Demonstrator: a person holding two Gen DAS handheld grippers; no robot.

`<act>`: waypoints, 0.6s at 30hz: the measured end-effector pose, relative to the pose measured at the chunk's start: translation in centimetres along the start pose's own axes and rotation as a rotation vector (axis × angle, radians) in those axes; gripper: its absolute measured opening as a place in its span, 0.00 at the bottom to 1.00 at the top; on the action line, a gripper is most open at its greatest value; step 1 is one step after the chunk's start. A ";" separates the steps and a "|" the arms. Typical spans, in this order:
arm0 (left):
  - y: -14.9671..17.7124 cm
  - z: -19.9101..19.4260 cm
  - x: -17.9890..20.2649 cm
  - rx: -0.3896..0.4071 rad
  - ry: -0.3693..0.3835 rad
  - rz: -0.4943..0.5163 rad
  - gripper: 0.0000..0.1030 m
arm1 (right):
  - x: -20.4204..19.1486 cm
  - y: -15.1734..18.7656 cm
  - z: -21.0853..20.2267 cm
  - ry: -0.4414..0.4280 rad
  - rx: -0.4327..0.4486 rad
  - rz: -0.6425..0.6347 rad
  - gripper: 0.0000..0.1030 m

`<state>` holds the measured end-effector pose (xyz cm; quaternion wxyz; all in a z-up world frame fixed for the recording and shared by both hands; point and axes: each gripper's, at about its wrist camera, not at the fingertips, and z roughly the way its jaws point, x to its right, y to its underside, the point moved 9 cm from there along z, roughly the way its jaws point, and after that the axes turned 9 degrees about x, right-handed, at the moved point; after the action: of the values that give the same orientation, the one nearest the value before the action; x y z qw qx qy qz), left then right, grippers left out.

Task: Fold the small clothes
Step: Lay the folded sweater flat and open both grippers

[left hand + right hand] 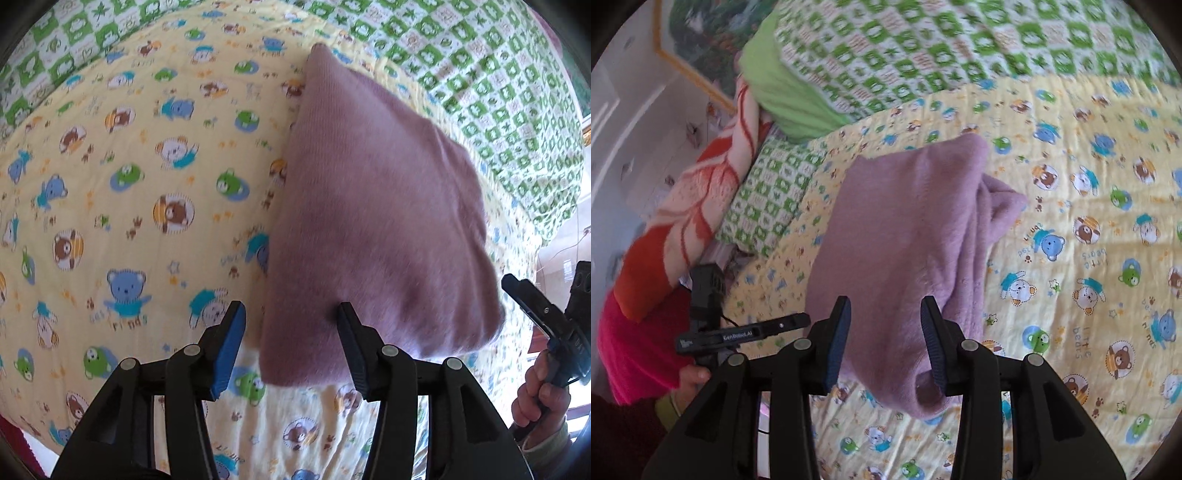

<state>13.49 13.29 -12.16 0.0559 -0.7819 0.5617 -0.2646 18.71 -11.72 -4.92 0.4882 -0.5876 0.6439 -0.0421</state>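
Both grippers look let go: left gripper half open straddling the near edge of the purple garment, right gripper narrowly parted, nothing pinched. The garment lies folded on the bed, so I'd guess this fold's done; next is probably a final tidy. No containers around.

The framed picture is cut off by the edge, and motion blur smears the green checked blanket.

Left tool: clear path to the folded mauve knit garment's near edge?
Probably yes. The left tool is open right over the folded mauve knit garment on the yellow bear-print quilt; nothing blocks it.
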 end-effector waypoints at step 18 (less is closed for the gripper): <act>1.9 0.6 0.8 -0.010 -0.109 0.049 0.54 | 5.9 6.3 2.7 0.197 -0.156 0.023 0.27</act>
<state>12.35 11.75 -13.17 0.0892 -0.7814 0.5781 -0.2173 17.02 -13.11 -13.73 0.3762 -0.6093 0.6966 -0.0439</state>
